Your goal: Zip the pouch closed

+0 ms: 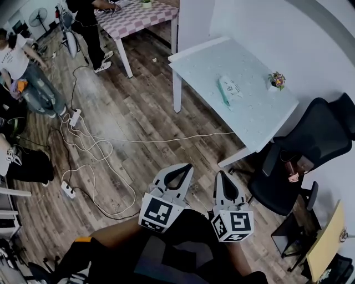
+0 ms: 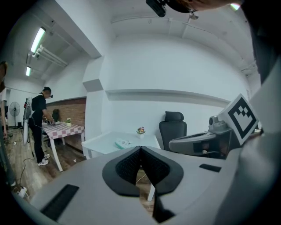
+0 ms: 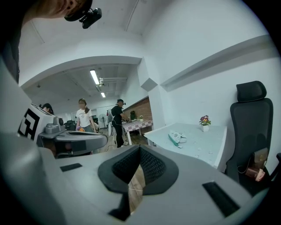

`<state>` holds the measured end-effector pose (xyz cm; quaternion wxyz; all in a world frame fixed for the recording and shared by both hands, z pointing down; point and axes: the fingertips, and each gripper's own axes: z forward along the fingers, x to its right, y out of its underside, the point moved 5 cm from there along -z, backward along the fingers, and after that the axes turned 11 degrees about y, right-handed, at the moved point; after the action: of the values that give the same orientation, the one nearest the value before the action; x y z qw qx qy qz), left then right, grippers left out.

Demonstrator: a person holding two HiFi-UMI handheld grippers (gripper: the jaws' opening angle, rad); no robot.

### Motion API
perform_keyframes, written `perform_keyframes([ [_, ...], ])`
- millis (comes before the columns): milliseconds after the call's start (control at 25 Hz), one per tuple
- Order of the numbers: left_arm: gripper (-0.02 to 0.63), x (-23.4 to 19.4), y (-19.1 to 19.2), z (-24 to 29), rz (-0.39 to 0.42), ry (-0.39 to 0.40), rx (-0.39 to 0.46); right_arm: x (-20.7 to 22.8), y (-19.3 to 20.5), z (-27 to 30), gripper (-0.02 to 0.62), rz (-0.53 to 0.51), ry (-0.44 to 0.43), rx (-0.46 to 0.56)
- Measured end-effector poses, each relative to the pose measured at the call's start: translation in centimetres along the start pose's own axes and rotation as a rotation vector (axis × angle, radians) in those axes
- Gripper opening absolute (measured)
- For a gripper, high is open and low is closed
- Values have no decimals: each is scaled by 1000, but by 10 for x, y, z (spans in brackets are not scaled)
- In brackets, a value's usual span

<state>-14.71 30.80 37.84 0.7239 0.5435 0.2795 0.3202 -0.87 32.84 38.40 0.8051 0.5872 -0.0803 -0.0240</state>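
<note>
One pouch (image 1: 230, 90) lies on the white surface (image 1: 249, 123) near a small flower pot (image 1: 276, 81), well apart from the left claw (image 1: 187, 167) and right claw (image 1: 221, 175), both with jaws together and nothing between them.

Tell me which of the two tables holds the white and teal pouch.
The plain white table near the black office chair; the other wears a pink checked cloth.

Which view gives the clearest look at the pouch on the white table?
The head view: it sees the pouch from above, whole, on the white table. Both gripper views catch it small and at a low angle.
</note>
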Motion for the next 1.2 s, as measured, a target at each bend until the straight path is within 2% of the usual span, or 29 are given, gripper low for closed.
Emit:
perform_keyframes([
  [240,11,-48,-12,27,14,60,12,-2,-13,46,15,14,68,-3],
  [640,11,-128,-54,66,60,190,30,-17,-57,115,15,23,201,7],
  [760,11,-146,-54,74,46,219,27,-21,-62,132,15,23,234,5],
  [1040,11,-183,-53,86,42,236,53,-30,-60,164,15,-4,267,-27],
  [1200,11,-190,-55,101,18,232,57,-22,-69,172,15,-38,272,-21],
])
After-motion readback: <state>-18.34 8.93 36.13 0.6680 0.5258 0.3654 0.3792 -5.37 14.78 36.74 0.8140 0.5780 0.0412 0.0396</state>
